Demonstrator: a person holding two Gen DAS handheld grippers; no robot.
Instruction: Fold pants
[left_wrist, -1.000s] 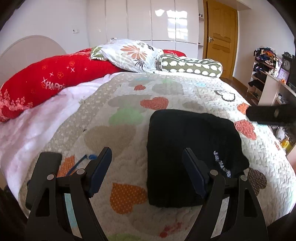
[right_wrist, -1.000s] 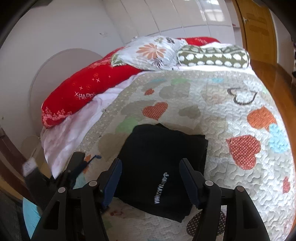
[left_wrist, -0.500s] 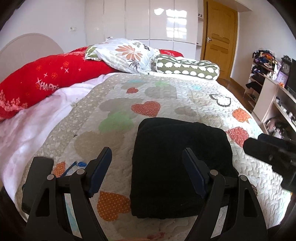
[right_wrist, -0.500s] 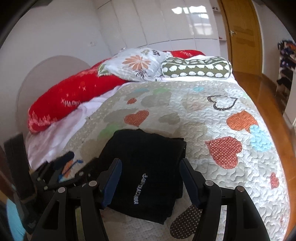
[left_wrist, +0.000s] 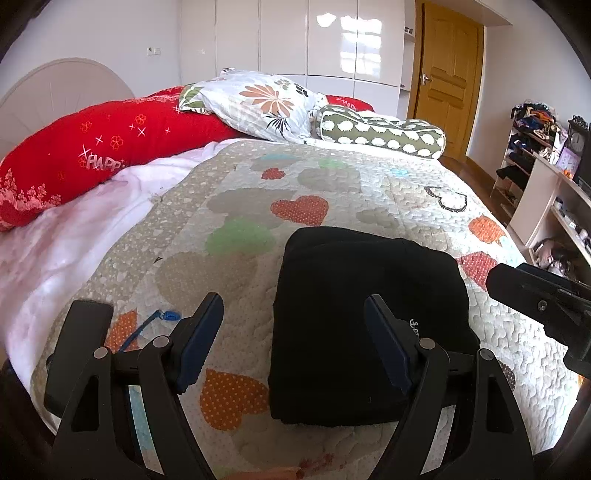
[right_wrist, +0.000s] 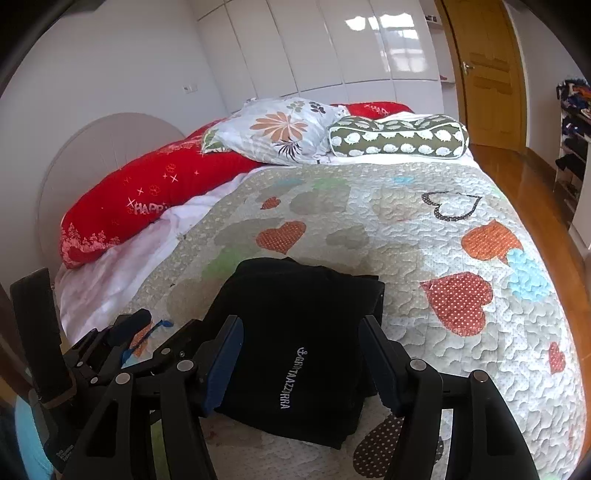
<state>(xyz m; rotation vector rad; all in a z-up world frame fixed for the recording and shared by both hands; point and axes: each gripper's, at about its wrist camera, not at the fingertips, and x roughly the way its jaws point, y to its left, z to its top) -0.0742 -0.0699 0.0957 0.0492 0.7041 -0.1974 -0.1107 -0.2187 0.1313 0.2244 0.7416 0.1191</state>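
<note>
The black pants (left_wrist: 354, 310) lie folded into a compact rectangle on the heart-patterned quilt (left_wrist: 295, 192) near the bed's front edge; white lettering shows on them in the right wrist view (right_wrist: 295, 332). My left gripper (left_wrist: 293, 332) is open and empty, held above the quilt at the fold's left edge. My right gripper (right_wrist: 301, 354) is open and empty, held above the near part of the fold. The right gripper also shows at the right edge of the left wrist view (left_wrist: 535, 299), and the left gripper at lower left of the right wrist view (right_wrist: 122, 343).
A red bolster (left_wrist: 103, 155), a floral pillow (left_wrist: 266, 103) and a green patterned cushion (left_wrist: 380, 133) lie at the head of the bed. A small blue clip with cord (left_wrist: 166, 317) lies on the quilt. Shelves (left_wrist: 546, 170) and a wooden door (left_wrist: 447, 81) stand right.
Both grippers have drawn back and risen slightly from the folded pants, staying open. The pants have not moved.
</note>
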